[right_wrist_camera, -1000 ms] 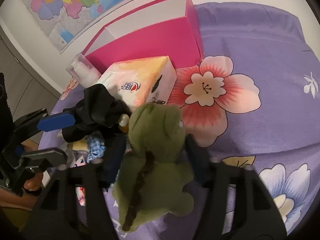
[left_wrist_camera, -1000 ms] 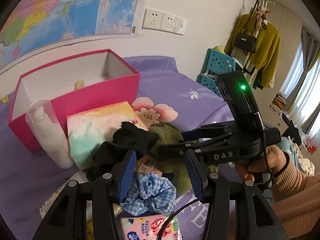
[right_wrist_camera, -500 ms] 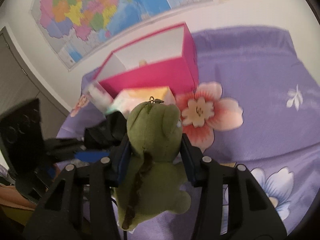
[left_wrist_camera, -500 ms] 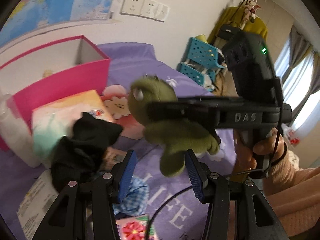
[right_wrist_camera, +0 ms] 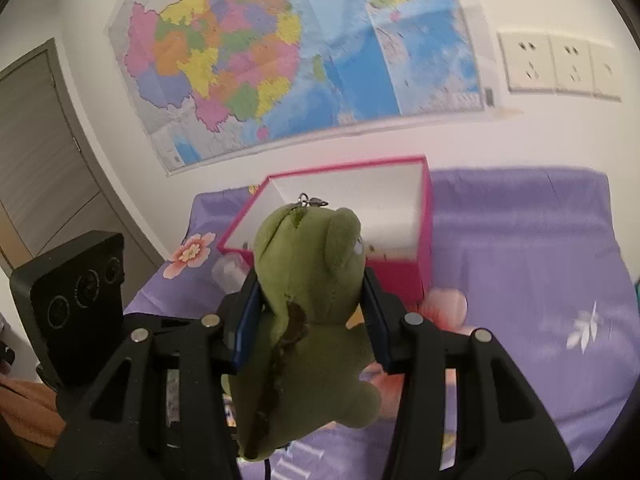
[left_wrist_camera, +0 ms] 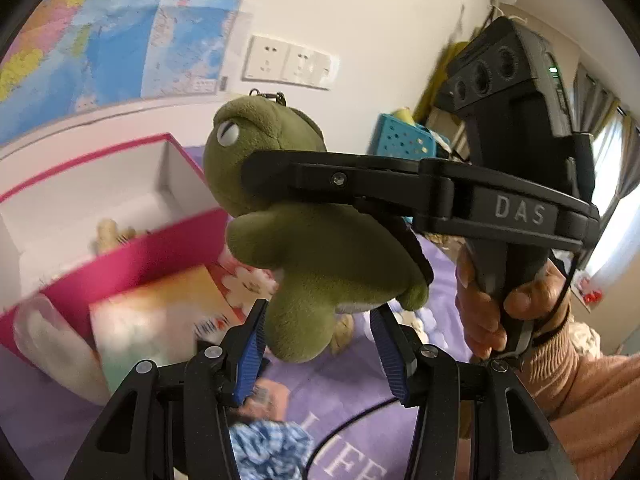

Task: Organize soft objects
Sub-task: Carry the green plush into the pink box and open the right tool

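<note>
My right gripper (right_wrist_camera: 310, 316) is shut on a green plush frog (right_wrist_camera: 308, 304) and holds it in the air above the purple bed. In the left wrist view the frog (left_wrist_camera: 320, 248) hangs from the right gripper just in front of my left gripper (left_wrist_camera: 316, 344), which is open and empty. The open pink box (right_wrist_camera: 416, 276) stands behind the frog; it also shows at the left in the left wrist view (left_wrist_camera: 132, 252), with a small beige item inside. A blue checked scrunchie (left_wrist_camera: 272, 446) lies below my left fingers.
A pastel tissue box (left_wrist_camera: 160, 320) and a clear-capped white bottle (left_wrist_camera: 52, 340) stand in front of the pink box. A map and wall sockets (right_wrist_camera: 560, 64) are on the wall behind. A blue basket (left_wrist_camera: 404, 142) stands past the bed.
My right gripper has lifted the frog up from the pile and carried it higher, toward the pink box. My left gripper stayed open and tilted upward.
</note>
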